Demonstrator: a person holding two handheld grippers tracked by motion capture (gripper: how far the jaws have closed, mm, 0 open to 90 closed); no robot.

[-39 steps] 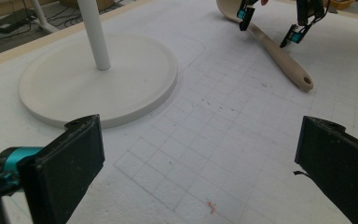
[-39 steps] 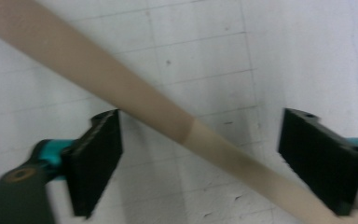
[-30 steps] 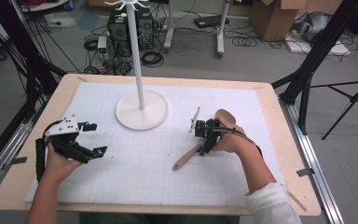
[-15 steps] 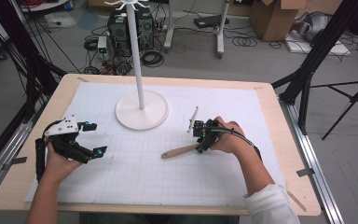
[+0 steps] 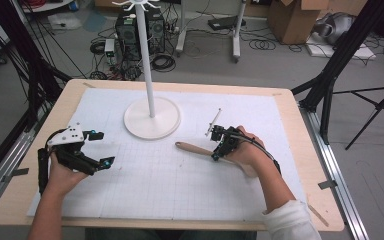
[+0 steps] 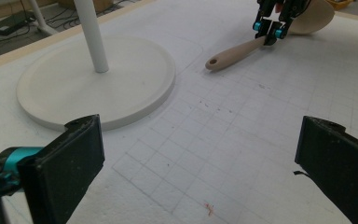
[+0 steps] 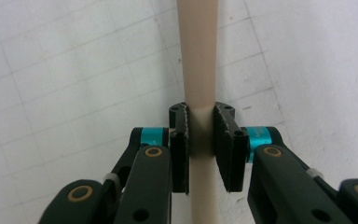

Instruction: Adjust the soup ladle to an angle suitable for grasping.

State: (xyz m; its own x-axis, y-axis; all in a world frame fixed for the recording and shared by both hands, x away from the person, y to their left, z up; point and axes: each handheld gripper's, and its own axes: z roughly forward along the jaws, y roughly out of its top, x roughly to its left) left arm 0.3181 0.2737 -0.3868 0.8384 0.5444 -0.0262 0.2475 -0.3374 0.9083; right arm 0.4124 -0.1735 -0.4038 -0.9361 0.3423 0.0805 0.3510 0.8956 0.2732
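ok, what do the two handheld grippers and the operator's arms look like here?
Both are black two-jaw units with teal collars at the jaw roots. The left gripper carries a grey three-cornered plate on top, and its jaws are flat black blocks. The right gripper shows brass-coloured pivot pins on its links, and a black cable runs back over the right hand. That arm wears a white sleeve.

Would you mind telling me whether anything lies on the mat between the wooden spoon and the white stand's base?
Nothing visible does: bare grid mat separates the wooden spoon, held by the right gripper, from the stand's base.
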